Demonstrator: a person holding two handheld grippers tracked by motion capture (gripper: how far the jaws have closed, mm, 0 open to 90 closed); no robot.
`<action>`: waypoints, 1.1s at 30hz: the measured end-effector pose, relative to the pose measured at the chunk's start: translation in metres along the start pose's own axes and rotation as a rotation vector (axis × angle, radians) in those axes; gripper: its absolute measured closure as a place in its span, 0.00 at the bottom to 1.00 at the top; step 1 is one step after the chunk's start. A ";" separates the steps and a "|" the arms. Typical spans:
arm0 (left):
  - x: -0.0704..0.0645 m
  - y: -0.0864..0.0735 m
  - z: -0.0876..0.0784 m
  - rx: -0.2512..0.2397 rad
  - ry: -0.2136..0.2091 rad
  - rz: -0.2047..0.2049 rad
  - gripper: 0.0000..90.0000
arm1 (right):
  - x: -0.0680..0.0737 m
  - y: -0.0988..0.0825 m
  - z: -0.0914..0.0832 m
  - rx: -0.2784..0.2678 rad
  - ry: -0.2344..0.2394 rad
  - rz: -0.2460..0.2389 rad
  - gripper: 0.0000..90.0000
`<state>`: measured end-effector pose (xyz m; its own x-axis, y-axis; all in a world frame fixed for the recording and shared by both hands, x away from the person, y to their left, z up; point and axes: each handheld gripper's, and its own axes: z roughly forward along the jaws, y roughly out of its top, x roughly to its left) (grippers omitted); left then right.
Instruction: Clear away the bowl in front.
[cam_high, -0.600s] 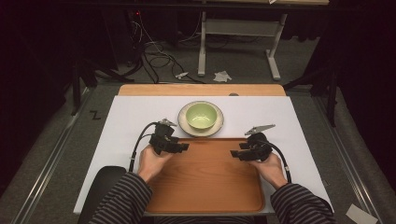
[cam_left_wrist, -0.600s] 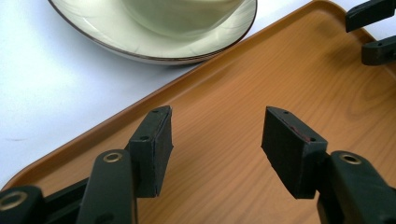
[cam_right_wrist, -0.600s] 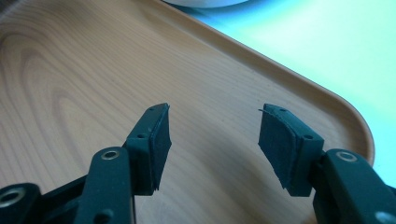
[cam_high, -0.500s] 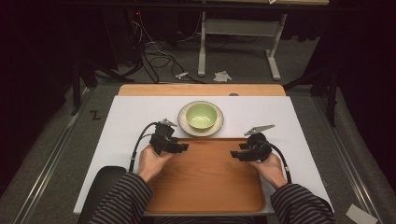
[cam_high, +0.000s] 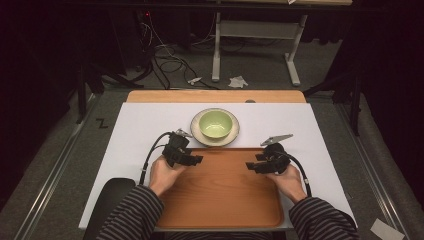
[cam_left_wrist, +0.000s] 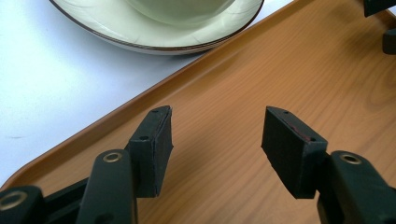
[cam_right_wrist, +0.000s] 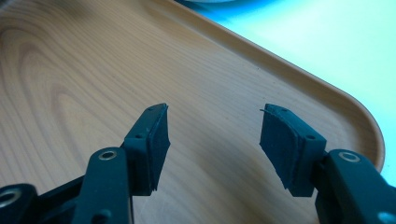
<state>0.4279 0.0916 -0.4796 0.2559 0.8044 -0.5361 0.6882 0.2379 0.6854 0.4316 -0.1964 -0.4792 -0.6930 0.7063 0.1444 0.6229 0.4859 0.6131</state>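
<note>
Your fingers (cam_left_wrist: 152, 144) on both grippers stand wide apart, gripping nothing, over the rectangular wooden tray (cam_high: 220, 200). Your left gripper (cam_high: 196, 159) and right gripper (cam_high: 251, 166) face each other; the pale green bowl (cam_high: 215, 124) on its cream plate (cam_high: 198, 132) sits just beyond the tray's far edge.

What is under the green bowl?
The green bowl sits on a cream plate with a dark rim, on the white table cover. The plate's middle is hidden by the bowl.

No readable text — no labels, no numbers.
</note>
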 end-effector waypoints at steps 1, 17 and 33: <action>0.000 0.000 0.000 0.000 0.000 -0.002 0.48 | 0.000 0.000 0.000 0.000 -0.001 0.003 0.48; -0.003 0.004 -0.004 -0.007 -0.014 -0.007 0.48 | 0.000 0.000 0.000 0.003 0.003 -0.004 0.49; -0.008 0.015 -0.014 -0.043 -0.044 0.002 0.47 | 0.001 0.000 0.002 0.011 0.003 -0.005 0.49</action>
<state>0.4273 0.0963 -0.4583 0.2872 0.7803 -0.5555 0.6585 0.2603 0.7061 0.4317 -0.1944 -0.4805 -0.6971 0.7024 0.1440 0.6236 0.4949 0.6051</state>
